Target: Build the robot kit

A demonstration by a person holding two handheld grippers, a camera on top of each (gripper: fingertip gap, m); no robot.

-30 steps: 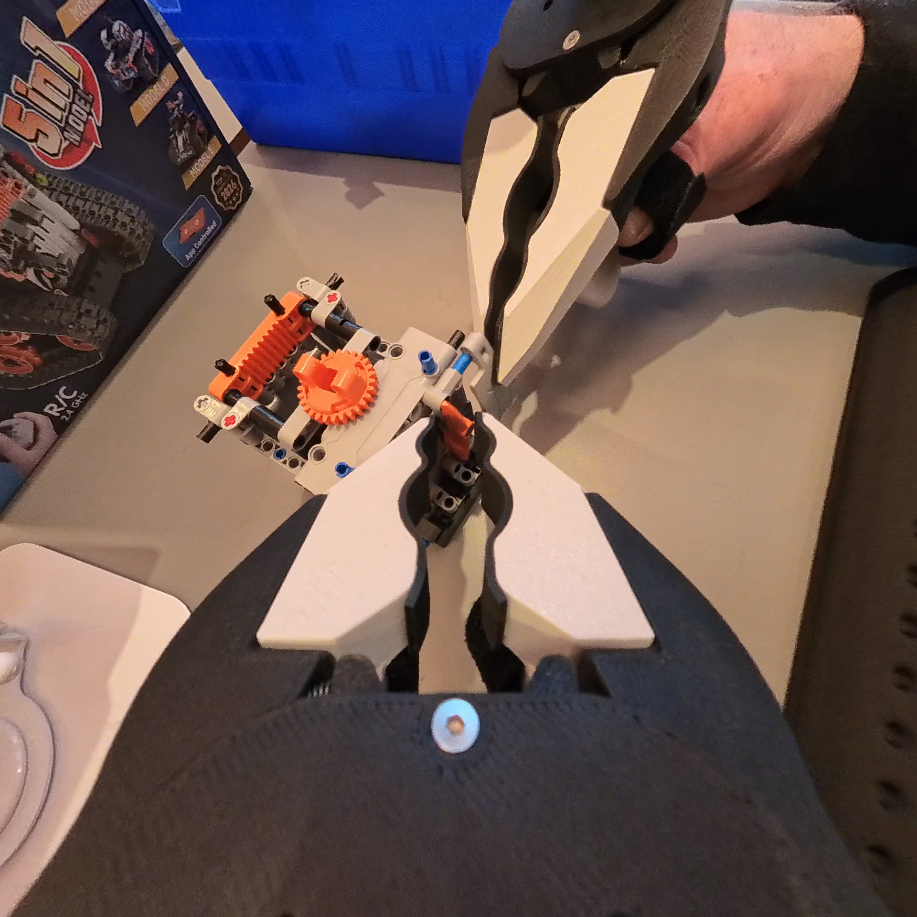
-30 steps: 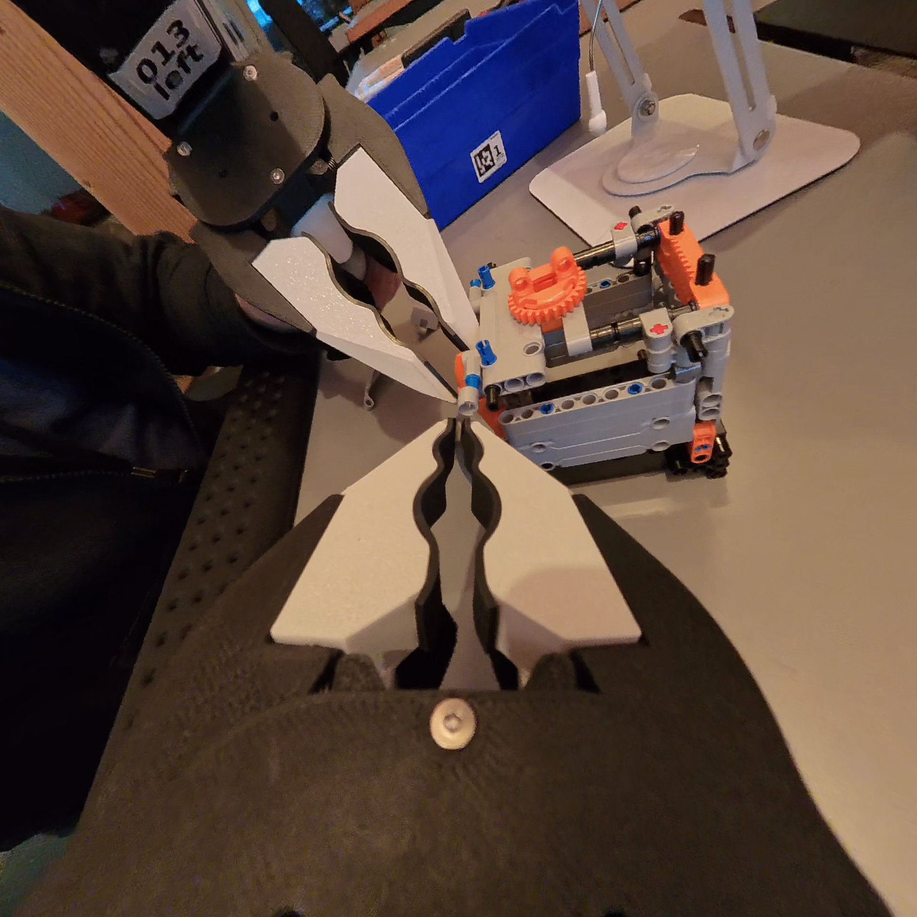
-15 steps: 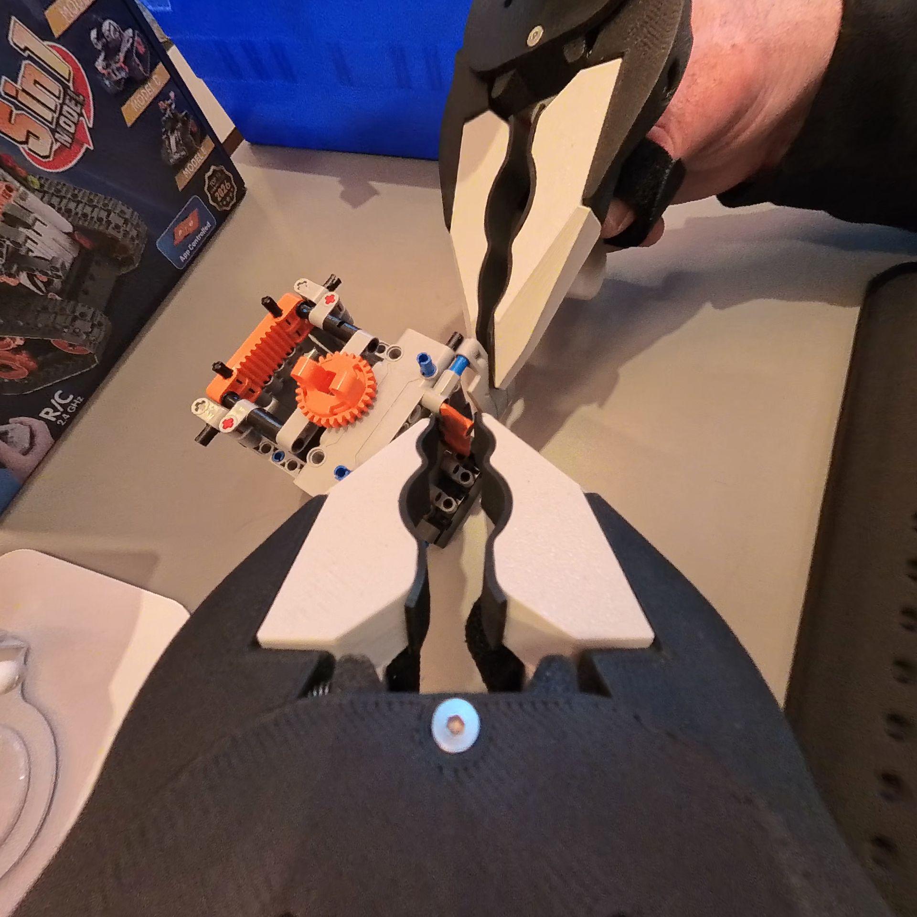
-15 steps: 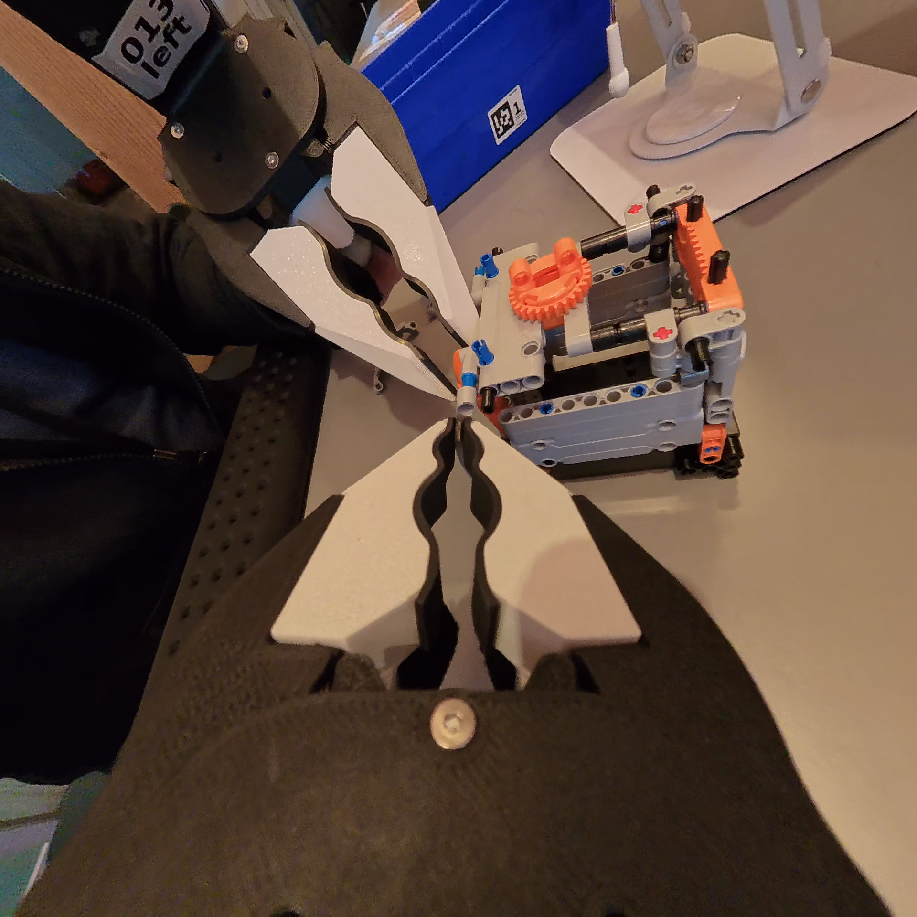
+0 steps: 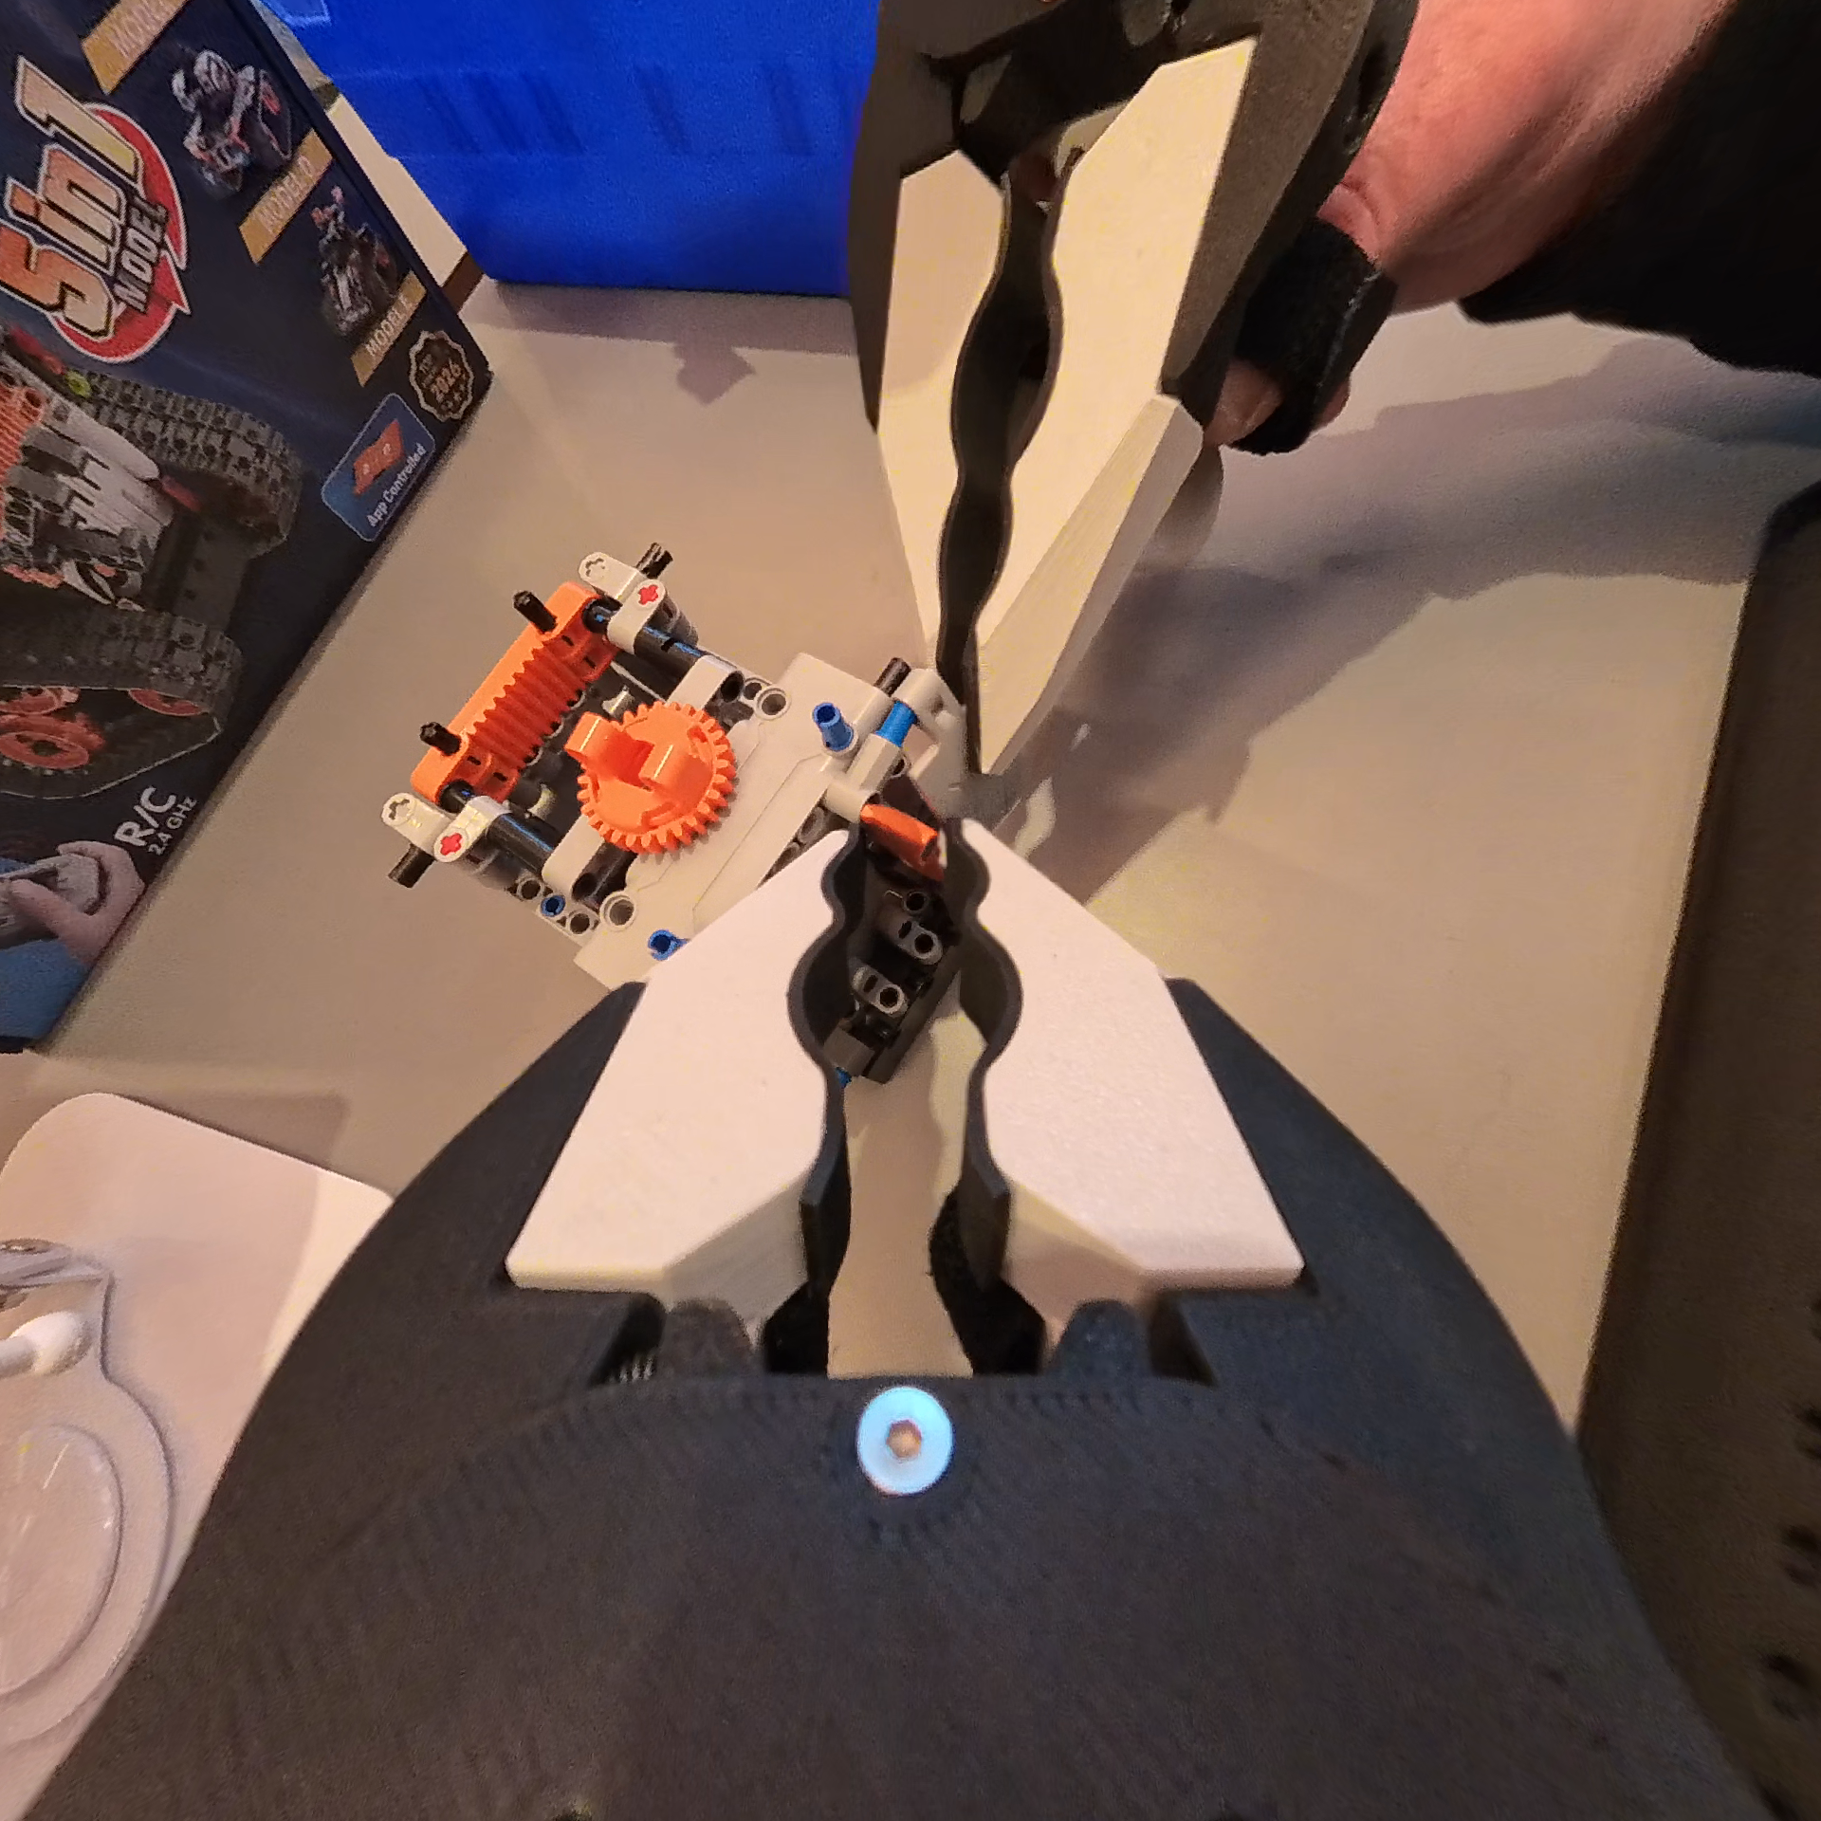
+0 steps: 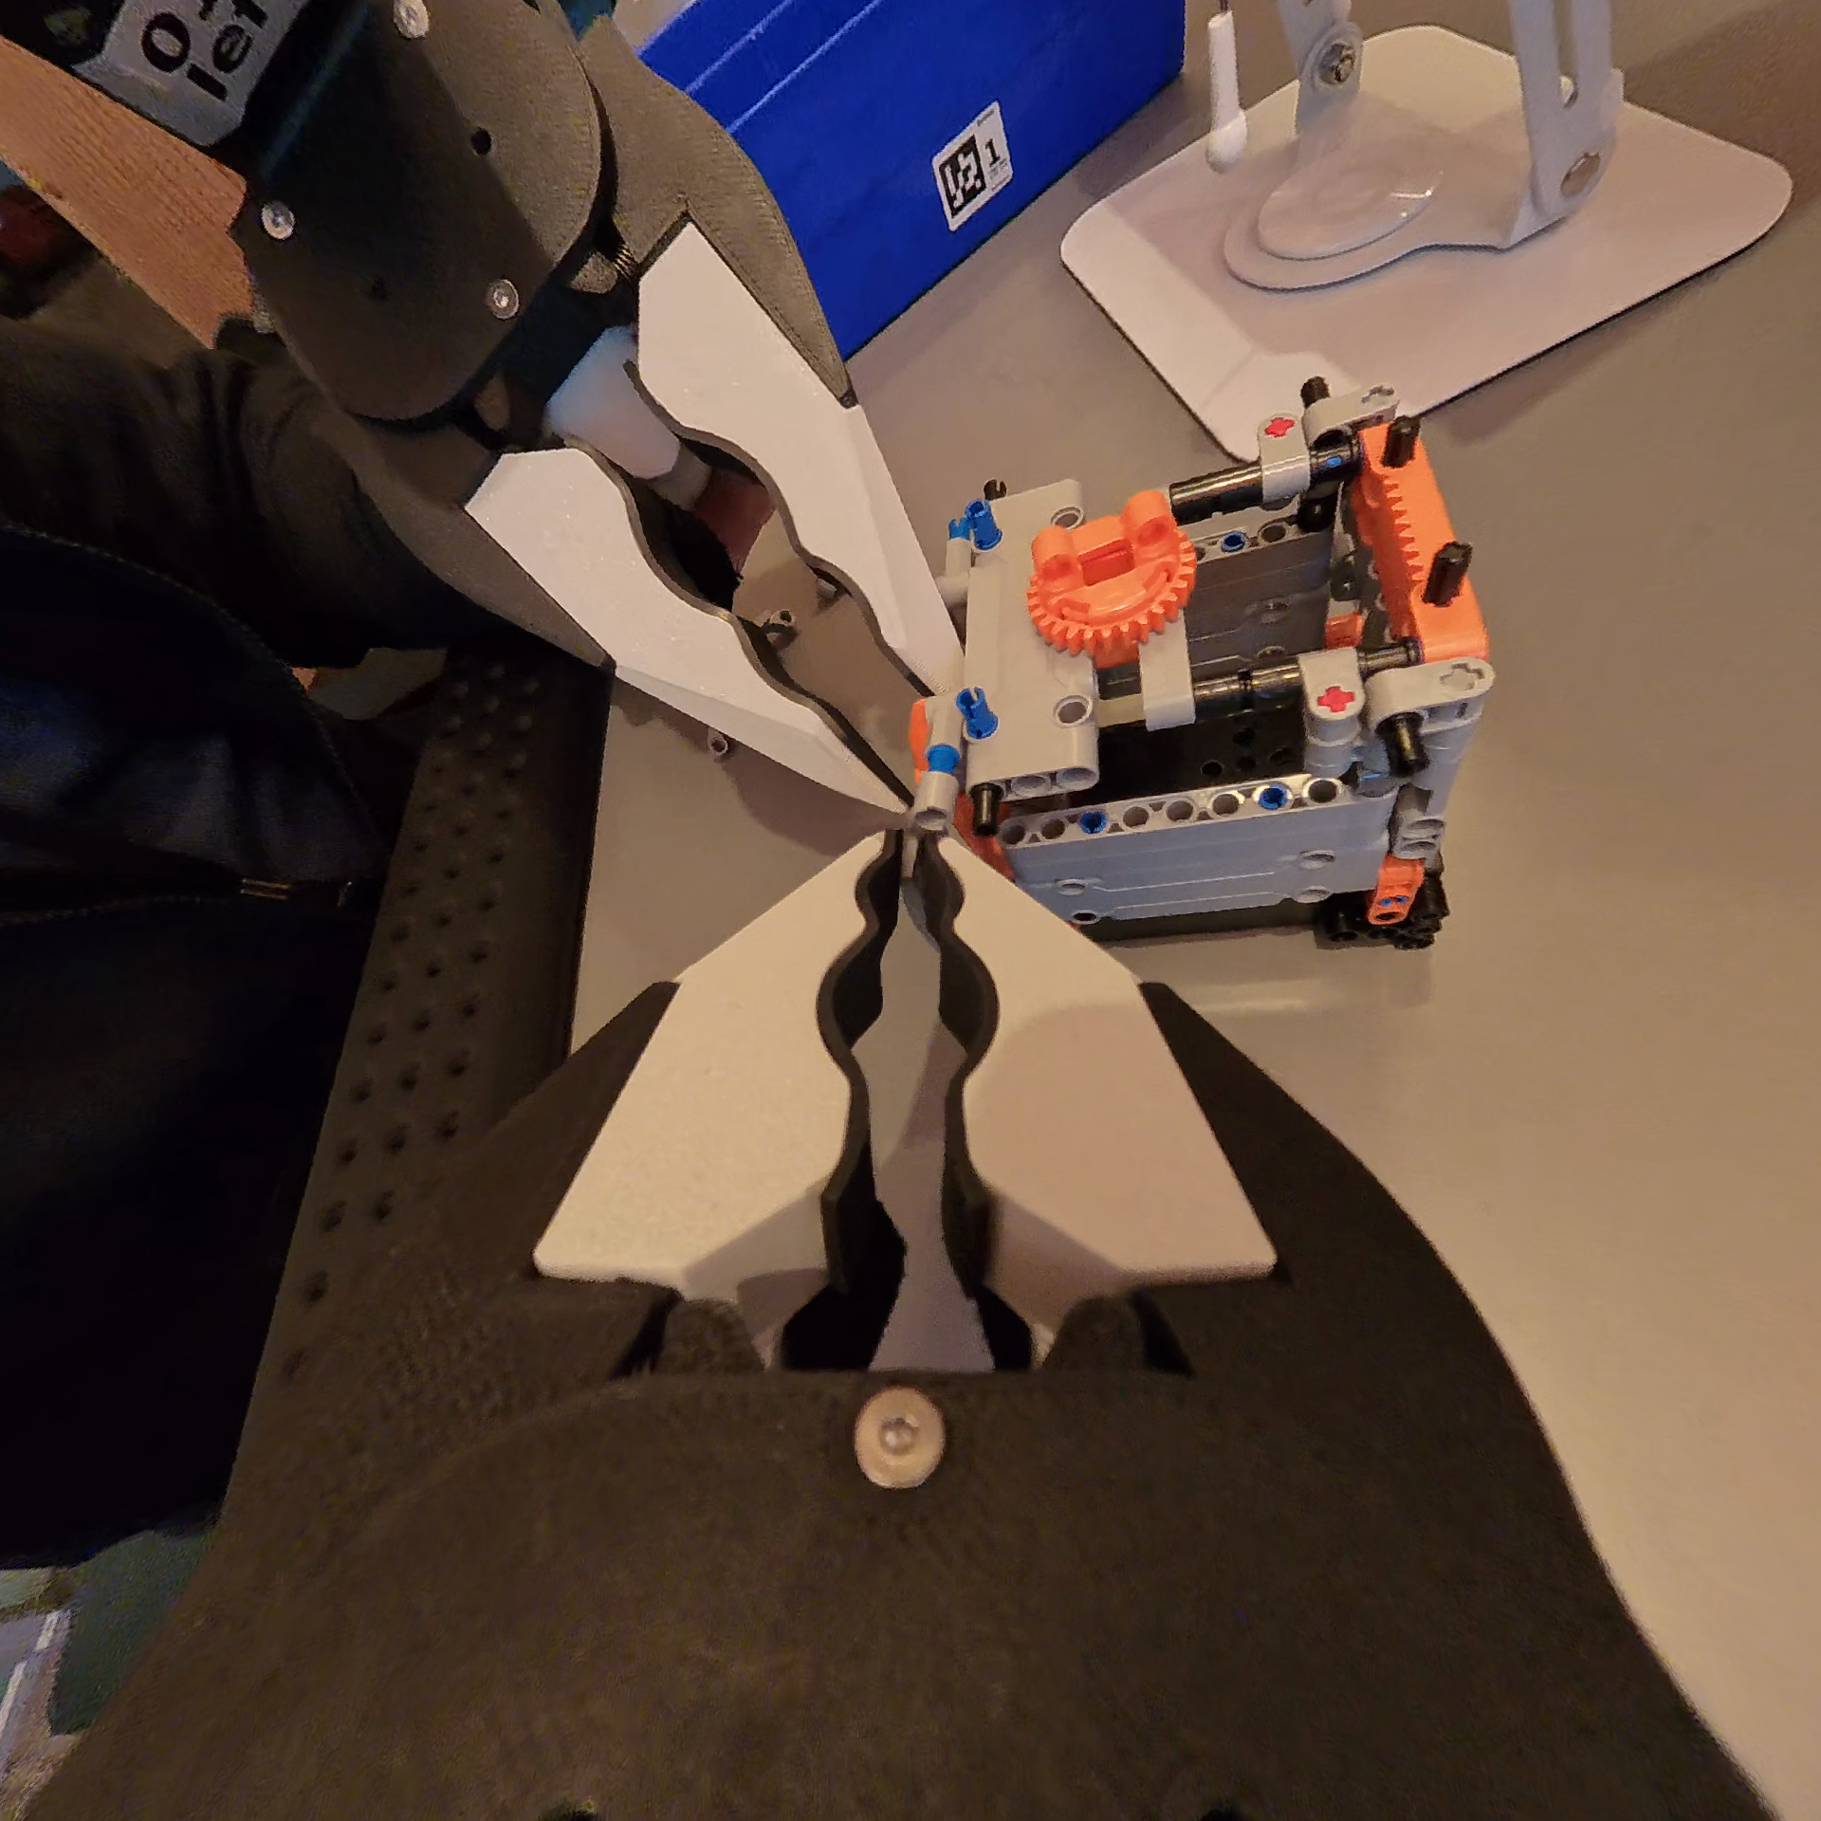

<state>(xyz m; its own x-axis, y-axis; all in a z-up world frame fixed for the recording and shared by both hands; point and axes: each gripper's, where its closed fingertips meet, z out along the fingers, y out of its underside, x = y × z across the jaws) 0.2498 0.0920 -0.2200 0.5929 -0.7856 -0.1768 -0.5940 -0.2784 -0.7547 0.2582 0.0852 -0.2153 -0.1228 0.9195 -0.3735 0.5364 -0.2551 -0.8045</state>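
A small brick model (image 5: 690, 690) of grey, black and orange parts, with an orange gear (image 5: 655, 778) on top, stands on the grey table (image 5: 1380, 788). My left gripper (image 5: 902, 847) is shut on the model's near black and orange corner. In the right wrist view the model (image 6: 1212, 847) sits just right of my right gripper (image 6: 911, 847), which is shut on a small grey piece at the model's corner connector. The left gripper (image 6: 921, 749) comes in from the upper left there. The right gripper (image 5: 971, 778) points down from above in the left wrist view, held by a hand.
A blue bin (image 6: 887, 118) stands behind the model, and a toy box (image 5: 177, 443) lies at the left. A white stand base (image 6: 1429, 256) is at the back right. A black perforated mat (image 5: 1724, 1084) runs along the table's edge. Less than 4 cm separates the two grippers' tips.
The right gripper has swung more upright and closer over the model's corner. The left gripper and the model have barely moved.
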